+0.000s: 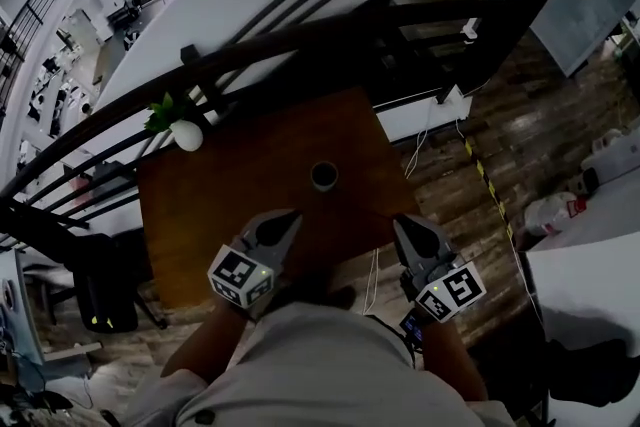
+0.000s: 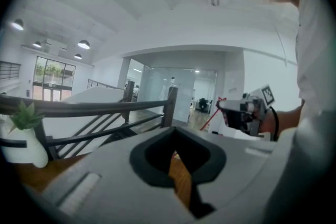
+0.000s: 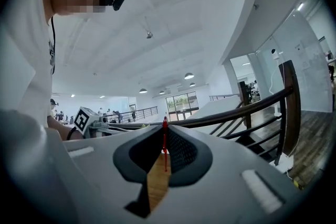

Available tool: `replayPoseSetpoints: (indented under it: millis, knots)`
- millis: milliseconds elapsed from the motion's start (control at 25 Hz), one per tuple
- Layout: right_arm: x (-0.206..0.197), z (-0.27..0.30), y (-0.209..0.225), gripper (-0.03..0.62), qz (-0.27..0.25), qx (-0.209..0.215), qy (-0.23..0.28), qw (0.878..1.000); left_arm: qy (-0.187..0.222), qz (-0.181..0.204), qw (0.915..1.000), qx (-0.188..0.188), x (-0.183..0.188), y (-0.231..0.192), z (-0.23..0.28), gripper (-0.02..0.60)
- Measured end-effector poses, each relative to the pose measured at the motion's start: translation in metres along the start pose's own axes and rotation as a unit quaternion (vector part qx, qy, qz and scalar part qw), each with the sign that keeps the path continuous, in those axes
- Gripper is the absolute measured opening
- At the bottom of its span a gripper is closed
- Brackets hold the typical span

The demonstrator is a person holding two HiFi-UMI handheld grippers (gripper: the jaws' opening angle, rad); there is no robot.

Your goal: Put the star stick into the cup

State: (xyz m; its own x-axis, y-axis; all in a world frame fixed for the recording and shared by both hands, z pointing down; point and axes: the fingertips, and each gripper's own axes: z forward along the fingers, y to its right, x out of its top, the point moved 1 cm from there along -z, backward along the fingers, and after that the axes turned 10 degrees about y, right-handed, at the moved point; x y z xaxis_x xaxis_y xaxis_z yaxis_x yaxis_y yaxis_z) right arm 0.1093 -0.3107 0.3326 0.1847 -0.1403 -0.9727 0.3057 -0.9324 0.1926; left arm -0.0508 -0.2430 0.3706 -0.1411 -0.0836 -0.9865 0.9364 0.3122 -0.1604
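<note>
Wooden table (image 1: 200, 215) holds dark cup (image 1: 324, 176); right gripper (image 3: 164, 125) pinches thin red stick (image 3: 165, 155).

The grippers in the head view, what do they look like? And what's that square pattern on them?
Both are light grey and taper to a point, a bit like a beak. The left gripper and the right gripper each carry a white cube printed with black square markers. Inside the jaws sit dark pads. The person wears a pale shirt.
</note>
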Motion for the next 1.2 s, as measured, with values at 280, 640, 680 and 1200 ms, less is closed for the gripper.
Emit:
replayPoseSetpoints:
  millis: [280,640,680,1200]
  knots:
    - [-0.025,0.046,0.039,0.025,0.011,-0.009,-0.022,1.000,-0.025,-0.014,0.9996,-0.001,-0.019,-0.047,0.030,0.003]
    - [-0.076,0.108,0.090,0.025,0.026,-0.015,-0.059,0.998,-0.058,-0.033,0.9977,-0.010,-0.055,-0.110,0.079,0.003]
    - [-0.083,0.113,0.094,0.025,0.028,-0.015,-0.066,0.997,-0.063,-0.039,0.9972,-0.011,-0.061,-0.114,0.082,0.003]
    - [-0.164,0.158,0.129,0.025,0.048,-0.017,-0.115,0.992,-0.109,-0.073,0.9911,-0.019,-0.132,-0.165,0.105,0.003]
